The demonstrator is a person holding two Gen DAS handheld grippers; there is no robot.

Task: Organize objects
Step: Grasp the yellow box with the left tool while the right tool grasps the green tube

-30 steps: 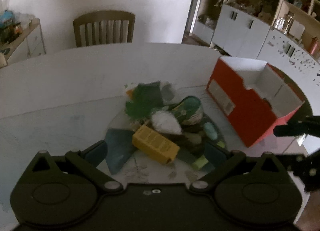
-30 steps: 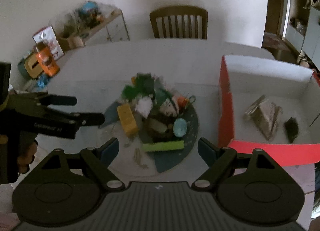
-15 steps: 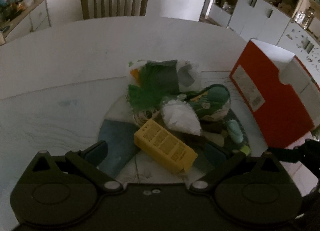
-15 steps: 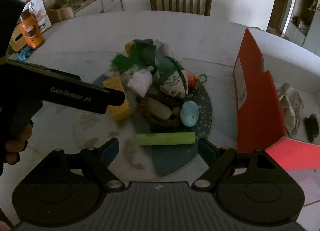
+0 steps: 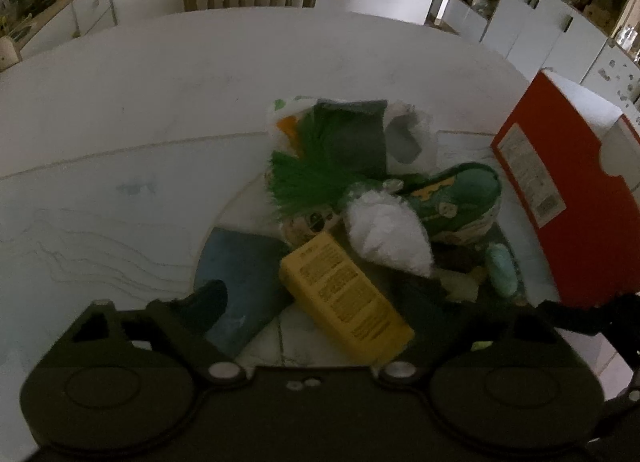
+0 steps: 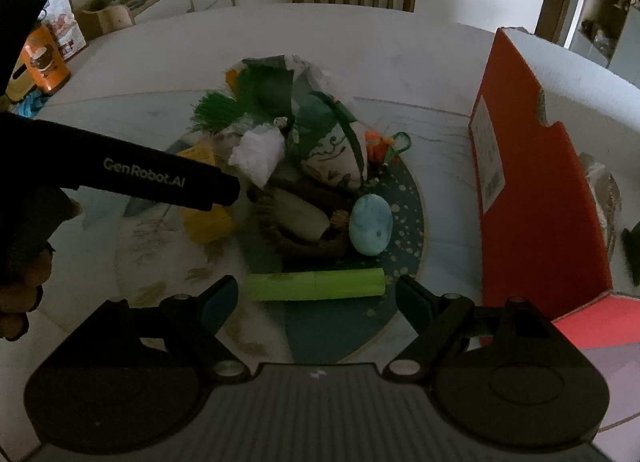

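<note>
Reaching for the pile, you hold the left claw (image 5: 316, 302) spread wide around the yellow box (image 5: 346, 298), lying between its fingers on the desk (image 5: 160, 101). Your right claw (image 6: 316, 294) hangs released, the green tube (image 6: 316, 285) just ahead. Next, I judge, clench on the box.

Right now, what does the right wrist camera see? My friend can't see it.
Open tongs hover just before a lime-green tube on a round mat piled with toys. A red box stands to the right; the other tongs' dark body reaches in from the left.

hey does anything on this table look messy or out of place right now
Yes. The things on the round mat lie in a jumbled heap: the yellow box lies askew and the green tube sits apart at the mat's near edge.
</note>
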